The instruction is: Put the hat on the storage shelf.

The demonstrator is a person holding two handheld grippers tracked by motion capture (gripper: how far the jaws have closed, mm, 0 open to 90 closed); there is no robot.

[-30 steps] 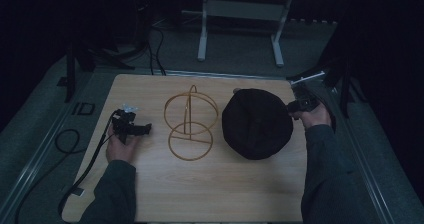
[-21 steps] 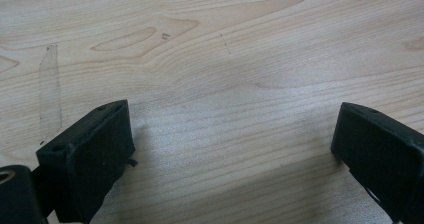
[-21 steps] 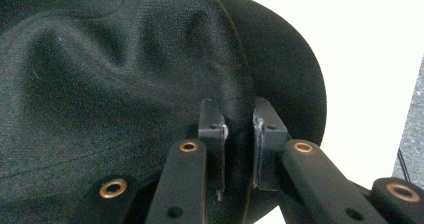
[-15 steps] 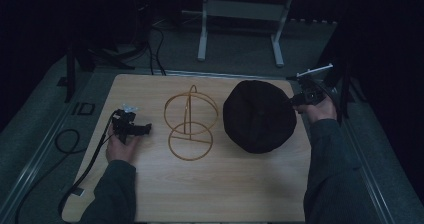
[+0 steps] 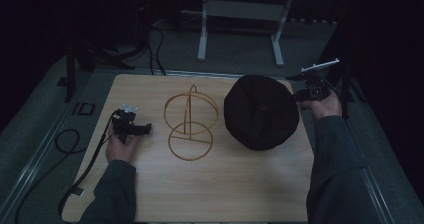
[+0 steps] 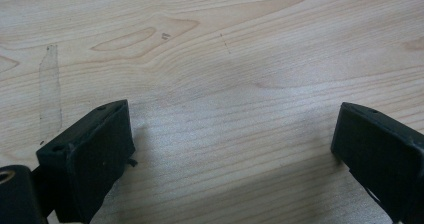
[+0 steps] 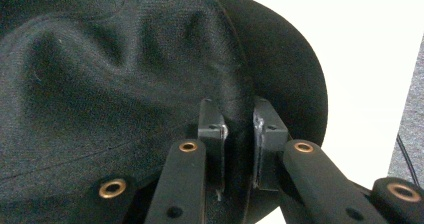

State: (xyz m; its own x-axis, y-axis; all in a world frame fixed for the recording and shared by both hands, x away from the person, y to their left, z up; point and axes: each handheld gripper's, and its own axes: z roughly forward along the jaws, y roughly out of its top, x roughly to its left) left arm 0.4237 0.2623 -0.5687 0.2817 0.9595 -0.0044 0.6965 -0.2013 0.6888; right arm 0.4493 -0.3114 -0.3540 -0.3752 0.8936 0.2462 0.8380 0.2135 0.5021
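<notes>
Right gripper view, right gripper [image 7: 239,119] pinching woven black hat [image 7: 125,74] brim

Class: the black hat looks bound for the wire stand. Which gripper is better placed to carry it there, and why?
Right. The right gripper is shut on the black hat brim; the left gripper sits open over bare table, beyond the wire stand.

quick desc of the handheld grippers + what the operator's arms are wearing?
Both arms wear dark grey-green long sleeves. The left gripper has two blocky black jaws and trails a black cable. The right gripper has black linkage arms with brass-coloured rivets, metal-faced pads, and a pale grey plate on top.
</notes>
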